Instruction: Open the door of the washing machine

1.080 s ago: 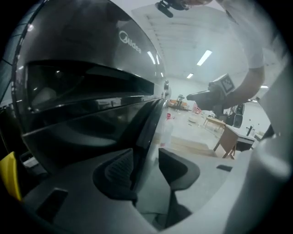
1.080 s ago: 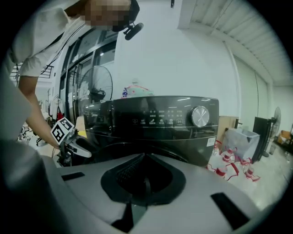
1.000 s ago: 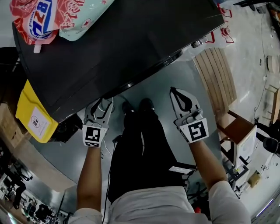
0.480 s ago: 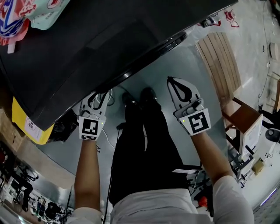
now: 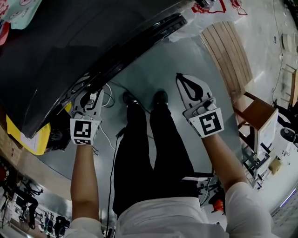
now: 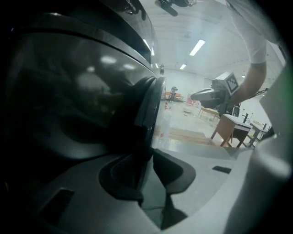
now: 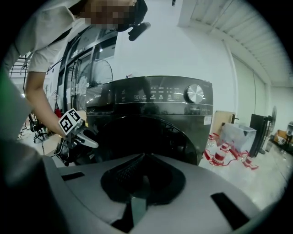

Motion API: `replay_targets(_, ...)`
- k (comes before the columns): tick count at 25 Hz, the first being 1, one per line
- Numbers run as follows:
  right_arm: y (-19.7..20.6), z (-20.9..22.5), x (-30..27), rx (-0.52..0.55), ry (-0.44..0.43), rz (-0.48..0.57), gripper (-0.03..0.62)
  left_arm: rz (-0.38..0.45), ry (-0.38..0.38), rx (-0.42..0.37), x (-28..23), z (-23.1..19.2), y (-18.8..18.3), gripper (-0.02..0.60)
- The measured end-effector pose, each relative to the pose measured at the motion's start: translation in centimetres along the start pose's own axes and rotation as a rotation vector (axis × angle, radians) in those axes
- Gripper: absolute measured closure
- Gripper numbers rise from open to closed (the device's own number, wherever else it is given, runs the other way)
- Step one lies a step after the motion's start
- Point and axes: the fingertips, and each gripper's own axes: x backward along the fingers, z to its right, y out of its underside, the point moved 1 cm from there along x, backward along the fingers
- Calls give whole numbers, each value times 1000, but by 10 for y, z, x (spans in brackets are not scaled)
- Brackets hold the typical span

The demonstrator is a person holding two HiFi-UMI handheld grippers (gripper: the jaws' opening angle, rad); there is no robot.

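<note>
Left claw [image 5: 88, 96], jaws just closed in, pinches the door [image 7: 151, 137] by its upright edge; right claw [image 5: 181, 80] is shut, empty.

The left gripper [image 5: 87, 96] is no longer out over the floor; it is now tucked up under the front edge of the washing machine [image 5: 65, 42], at the rim of the door [image 6: 145, 109]; its jaws were wide apart and have just been closing, and now they pinch the rim of the door between them; the person's head leans further over, so the dark top of the machine fills more of the head view; the bright bags [image 5: 18, 11] on top have slid almost out at the upper left corner; the yellow bag [image 5: 25, 139] sits lower and nearer the left side of that view.
</note>
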Motion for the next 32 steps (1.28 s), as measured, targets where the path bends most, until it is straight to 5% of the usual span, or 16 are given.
replay_targets(9, 24, 22, 44, 13, 11, 33, 566, -89, -49, 2, -1, 7, 5, 480)
replay_targets(23, 80, 33, 128, 34, -15, -9, 566, -97, -224, 73, 1, 9, 8, 466)
replay_targets(32, 84, 42, 145, 19, 22, 103, 566, -104, -286, 108, 4, 9, 12, 462)
